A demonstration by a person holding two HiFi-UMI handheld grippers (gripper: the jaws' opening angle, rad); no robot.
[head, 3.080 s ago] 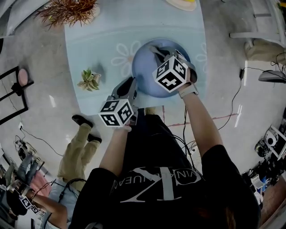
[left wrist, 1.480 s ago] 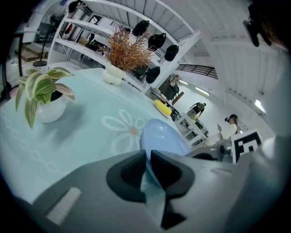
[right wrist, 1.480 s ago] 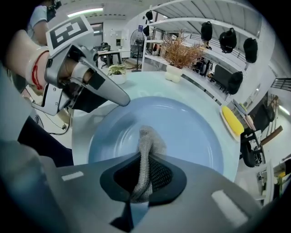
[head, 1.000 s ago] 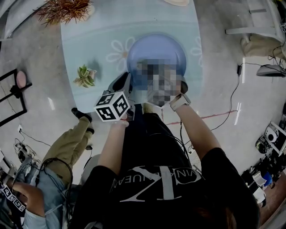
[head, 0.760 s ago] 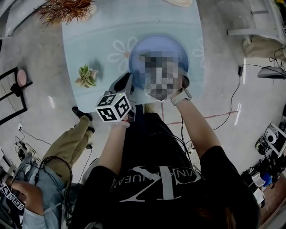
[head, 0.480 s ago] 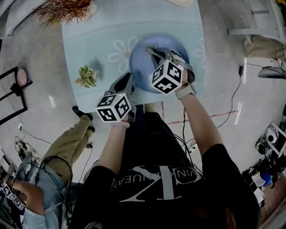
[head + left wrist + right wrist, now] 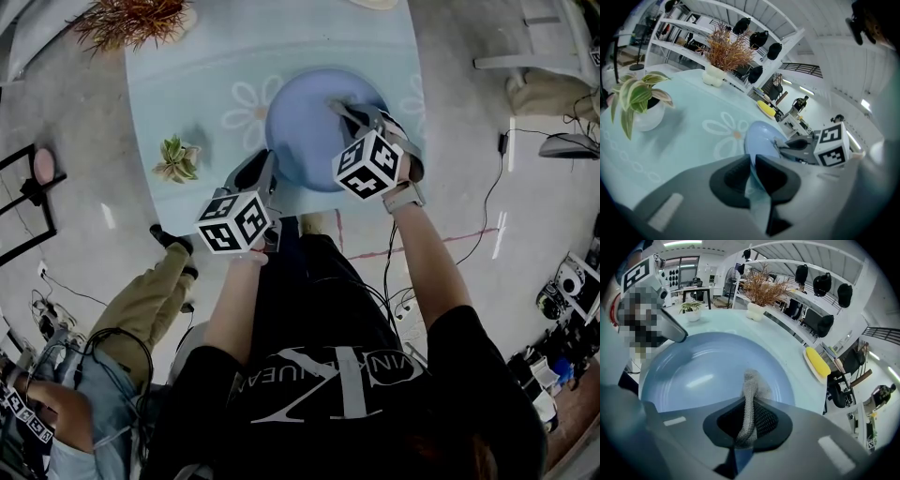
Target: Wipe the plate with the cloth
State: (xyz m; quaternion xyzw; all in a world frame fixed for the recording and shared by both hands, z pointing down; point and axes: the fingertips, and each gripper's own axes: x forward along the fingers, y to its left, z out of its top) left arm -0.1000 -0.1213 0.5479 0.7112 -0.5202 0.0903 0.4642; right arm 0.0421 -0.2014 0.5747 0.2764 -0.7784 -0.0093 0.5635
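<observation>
The plate (image 7: 302, 127) is a shallow, pale-blue round with a raised rim and a glossy well that shows no obvious dirt. It sits at the near edge of the table (image 7: 187, 84), right of centre. The left gripper (image 7: 265, 171) has its jaws shut down to the thickness of the plate's near-left rim. I judge that this grip is there to stop the plate sliding or turning while it is rubbed.

The cloth (image 7: 749, 383) is a grey knitted strip, bunched upright between the jaws of the right gripper (image 7: 349, 112), which are clamped tight on it. Its free end touches the well on the plate's right side. Holding it short like this probably lets the gripper press the fabric down without the jaws scraping the plate.

A small plant (image 7: 178, 161) stands on the table well to the plate's left. A yellow dish (image 7: 818, 363) lies near the far edge.
</observation>
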